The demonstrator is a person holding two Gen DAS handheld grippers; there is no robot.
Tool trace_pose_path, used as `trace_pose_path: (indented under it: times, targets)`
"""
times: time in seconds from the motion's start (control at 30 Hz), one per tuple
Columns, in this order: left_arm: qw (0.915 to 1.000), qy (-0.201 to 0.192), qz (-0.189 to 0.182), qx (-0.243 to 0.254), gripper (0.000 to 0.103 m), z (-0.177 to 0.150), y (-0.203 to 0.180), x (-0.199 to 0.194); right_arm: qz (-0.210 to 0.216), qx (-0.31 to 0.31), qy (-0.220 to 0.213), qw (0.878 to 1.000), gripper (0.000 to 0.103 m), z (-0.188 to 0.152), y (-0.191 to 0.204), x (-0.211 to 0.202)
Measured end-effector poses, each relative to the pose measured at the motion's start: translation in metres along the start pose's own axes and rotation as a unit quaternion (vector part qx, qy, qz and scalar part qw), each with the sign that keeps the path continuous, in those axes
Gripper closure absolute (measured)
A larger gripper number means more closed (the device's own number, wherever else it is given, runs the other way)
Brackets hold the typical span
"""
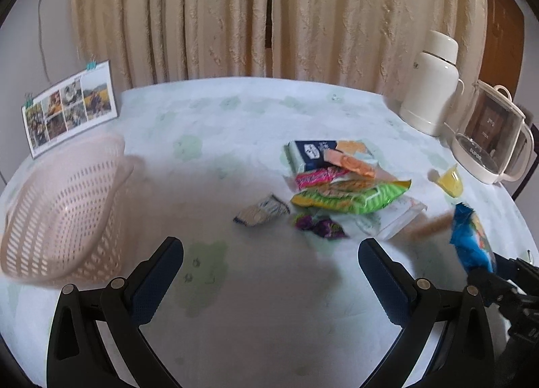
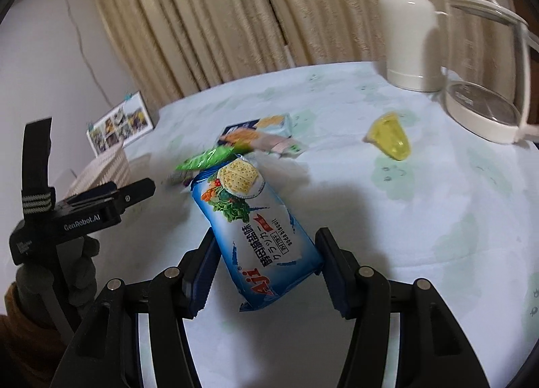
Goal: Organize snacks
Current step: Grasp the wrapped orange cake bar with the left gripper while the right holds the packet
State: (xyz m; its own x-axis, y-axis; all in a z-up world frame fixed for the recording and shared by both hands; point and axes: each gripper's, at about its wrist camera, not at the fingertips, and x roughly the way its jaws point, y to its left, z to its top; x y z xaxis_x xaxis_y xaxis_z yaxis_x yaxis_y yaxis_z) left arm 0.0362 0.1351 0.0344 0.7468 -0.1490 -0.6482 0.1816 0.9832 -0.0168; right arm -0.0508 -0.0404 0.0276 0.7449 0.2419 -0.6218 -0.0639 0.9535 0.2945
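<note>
Left wrist view: the surface (image 1: 256, 111) carries a pink lattice basket (image 1: 64, 212) at left and a snack pile (image 1: 340, 182) at centre-right. The left hand-held gripper (image 1: 269, 273) is spread wide, holding nothing, above bare cloth. The right hand-held gripper (image 2: 266, 260) pinches a blue soda-biscuit packet (image 2: 252, 219), lifted clear of the surface, near the pile.

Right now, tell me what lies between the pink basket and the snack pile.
Left wrist view: bare tablecloth separates the pink basket from the snack pile; nearest stray is a small grey packet.
</note>
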Motion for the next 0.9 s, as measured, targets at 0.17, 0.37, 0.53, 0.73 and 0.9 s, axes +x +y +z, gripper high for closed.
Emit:
trace_pose_path:
  times: [0.17, 0.37, 0.53, 0.73, 0.9]
  targets:
    - [0.9998, 0.018, -0.013, 0.001, 0.002, 0.007, -0.008, 0.009, -0.011, 0.031, -0.017, 0.999, 0.049, 0.001, -0.012, -0.005]
    - [0.9995, 0.018, -0.015, 0.020, 0.002, 0.009, -0.024, 0.012, -0.032, 0.094, -0.053, 0.994, 0.049, 0.003, -0.038, -0.017]
    - [0.9979, 0.028, -0.039, 0.043, 0.005, 0.004, -0.048, 0.011, -0.065, 0.138, -0.062, 0.986, 0.049, 0.003, -0.058, -0.021]
    - [0.9883, 0.042, -0.092, 0.114, 0.020, -0.004, -0.098, 0.012, -0.099, 0.156, -0.066, 0.980, 0.049, 0.003, -0.065, -0.024]
    - [0.9732, 0.053, -0.144, 0.171, 0.024, -0.004, -0.130, 0.023, -0.094, 0.177, -0.068, 0.977, 0.048, 0.000, -0.074, -0.027]
